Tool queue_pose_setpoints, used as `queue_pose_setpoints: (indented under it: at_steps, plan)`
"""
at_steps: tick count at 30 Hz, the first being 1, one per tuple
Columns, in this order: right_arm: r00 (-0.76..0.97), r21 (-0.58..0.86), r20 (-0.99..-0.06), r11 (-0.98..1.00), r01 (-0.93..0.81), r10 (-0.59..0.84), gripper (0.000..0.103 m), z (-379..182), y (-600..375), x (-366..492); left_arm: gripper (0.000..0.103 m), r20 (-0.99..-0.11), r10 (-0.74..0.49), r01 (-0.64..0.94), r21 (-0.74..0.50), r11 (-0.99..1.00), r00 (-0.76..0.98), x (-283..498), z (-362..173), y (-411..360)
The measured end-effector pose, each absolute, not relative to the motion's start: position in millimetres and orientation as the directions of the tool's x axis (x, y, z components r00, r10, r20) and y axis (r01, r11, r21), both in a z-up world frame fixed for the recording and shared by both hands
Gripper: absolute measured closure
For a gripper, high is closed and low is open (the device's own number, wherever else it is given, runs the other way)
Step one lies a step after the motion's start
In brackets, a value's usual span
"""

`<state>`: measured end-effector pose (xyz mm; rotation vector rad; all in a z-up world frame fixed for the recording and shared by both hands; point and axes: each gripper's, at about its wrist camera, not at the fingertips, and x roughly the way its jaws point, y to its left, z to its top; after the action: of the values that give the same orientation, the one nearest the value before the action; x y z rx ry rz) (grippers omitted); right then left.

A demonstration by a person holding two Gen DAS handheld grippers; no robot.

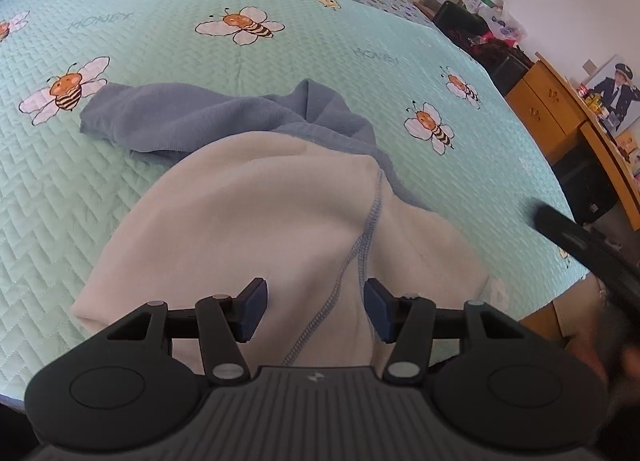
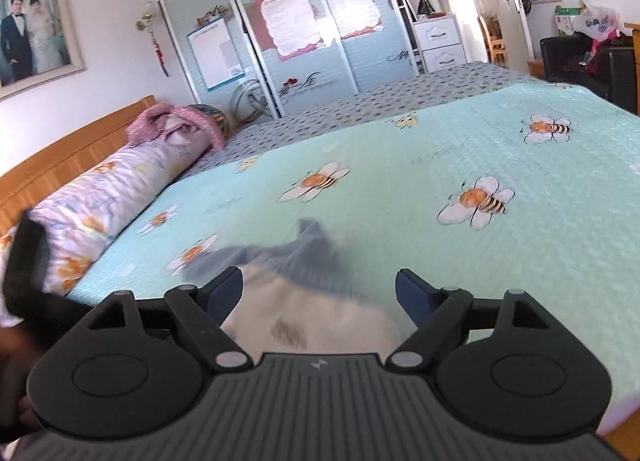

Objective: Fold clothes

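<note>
A blue garment with a cream fleece inside lies on the mint bee-print bedspread. Its cream side is turned up near me, and a blue sleeve stretches to the left. My left gripper hovers over the cream part, pads apart, with a stitched seam running between them untouched. My right gripper stands wide open above the blurred near end of the garment, holding nothing. The right gripper's dark body shows blurred at the left wrist view's right edge.
A rolled floral quilt and a pink cloth lie along the wooden headboard. Mirrored wardrobe doors stand beyond the bed. Wooden cabinets and a black chair line the bed's right side.
</note>
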<state>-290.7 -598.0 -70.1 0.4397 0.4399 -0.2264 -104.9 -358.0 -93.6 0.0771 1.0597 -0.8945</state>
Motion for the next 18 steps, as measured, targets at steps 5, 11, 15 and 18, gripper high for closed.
queue_pose_setpoints:
  at_steps: [5,11,15,18]
  plan:
    - [0.829,0.472,-0.559,0.822,0.318,0.0,0.019,-128,-634,-228,0.047,-0.791,-0.575,0.68,-0.303,0.667,0.211,-109,-94,-357]
    - [0.796,0.523,-0.566,0.84,0.146,0.215,0.097,-133,-587,-243,0.047,-0.794,-0.569,0.668,-0.306,0.679,0.214,-108,-95,-353]
    - [0.789,0.396,-0.57,0.918,0.019,0.229,0.098,-118,-521,-283,0.047,-0.803,-0.563,0.646,-0.325,0.691,0.198,-105,-95,-351]
    - [0.781,0.278,-0.588,0.959,-0.05,0.211,0.097,-109,-475,-290,0.047,-0.833,-0.522,0.637,-0.304,0.708,0.182,-107,-96,-351]
